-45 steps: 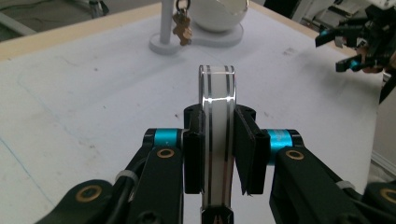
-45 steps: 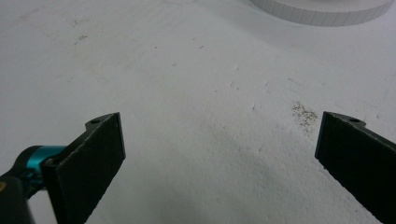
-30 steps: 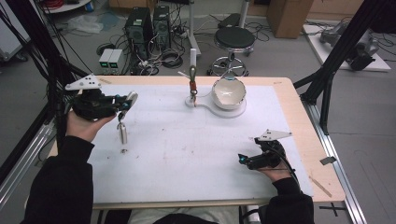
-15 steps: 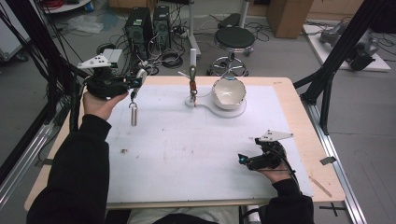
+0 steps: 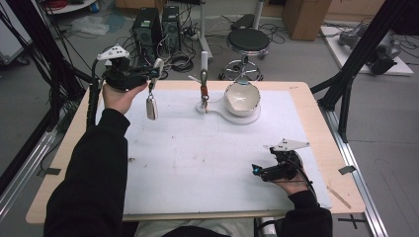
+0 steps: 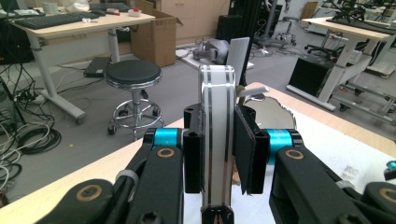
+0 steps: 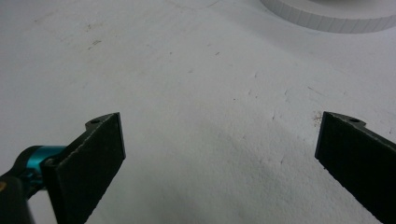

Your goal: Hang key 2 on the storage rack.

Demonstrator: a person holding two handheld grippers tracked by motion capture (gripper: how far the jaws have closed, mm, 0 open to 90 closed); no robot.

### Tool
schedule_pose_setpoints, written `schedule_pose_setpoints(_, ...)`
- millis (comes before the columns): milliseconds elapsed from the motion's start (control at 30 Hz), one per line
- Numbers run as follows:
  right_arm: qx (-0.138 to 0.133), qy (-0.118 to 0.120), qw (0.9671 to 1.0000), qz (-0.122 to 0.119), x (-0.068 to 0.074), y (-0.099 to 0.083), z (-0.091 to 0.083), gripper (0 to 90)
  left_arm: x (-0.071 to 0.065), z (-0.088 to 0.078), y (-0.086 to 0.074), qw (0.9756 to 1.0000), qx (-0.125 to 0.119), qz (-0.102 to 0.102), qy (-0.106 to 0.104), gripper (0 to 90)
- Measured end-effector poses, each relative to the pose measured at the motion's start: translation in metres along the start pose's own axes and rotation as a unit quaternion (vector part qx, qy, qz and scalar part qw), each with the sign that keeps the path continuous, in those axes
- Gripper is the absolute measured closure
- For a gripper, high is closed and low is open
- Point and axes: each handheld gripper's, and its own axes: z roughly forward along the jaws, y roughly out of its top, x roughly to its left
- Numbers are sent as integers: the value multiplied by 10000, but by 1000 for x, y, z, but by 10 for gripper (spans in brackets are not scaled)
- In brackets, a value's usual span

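Note:
My left gripper (image 5: 154, 69) hovers over the table's far left corner, shut on a flat white bar with silver stripes (image 6: 216, 140). The bar stands upright between the pads. Under the gripper a pale oval piece (image 5: 151, 107) dangles just above the white mat (image 5: 197, 158). My right gripper (image 5: 257, 170) rests low on the mat near the front right, its jaws wide apart with nothing between them (image 7: 219, 154). A white bowl (image 5: 242, 97) sits on a white base (image 5: 232, 118) at the far middle, beside an upright post (image 5: 203, 86).
The base's rim (image 7: 327, 18) lies ahead of the right gripper. Behind the table stand a black stool (image 5: 248, 42), computer towers (image 5: 158, 24) and loose cables on the floor. Black frame struts rise at both sides. The wooden table edge (image 5: 321, 123) borders the mat.
The left hand has carried the hanging item away from me, toward the table's far left corner, and lifted it slightly. The right hand has stayed put.

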Motion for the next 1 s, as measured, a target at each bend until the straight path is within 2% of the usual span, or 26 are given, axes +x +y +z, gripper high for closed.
schedule_pose_setpoints(133, -84, -33, 9999, 49, -1, -1, -5, 7, 5, 10, 3, 10000, -30, -92, 21, 746)
schedule_pose_setpoints(333, -136, -60, 9998, 110, -3, -3, -7, 7, 12, 28, 6, 9998, -10, 31, 188, 746)
schedule_pose_setpoints(467, -123, -60, 9998, 127, -3, -4, -8, 7, 20, 43, 0, 9997, -36, 35, 252, 746)
schedule_pose_setpoints(600, -152, -87, 9997, 141, -4, -4, -9, 7, 28, 53, -6, 9992, -129, -88, 360, 746)
schedule_pose_setpoints(667, -155, -91, 9997, 168, -4, -3, -9, 7, 30, 56, -8, 9987, -125, -49, 486, 746)
schedule_pose_setpoints(867, -142, -99, 9998, 140, -5, -2, -7, 7, 28, 65, -6, 9987, -62, 11, 504, 747)
schedule_pose_setpoints(1000, -180, -87, 9997, 111, -6, -1, -7, 7, 27, 72, 0, 9988, -158, -92, 457, 746)
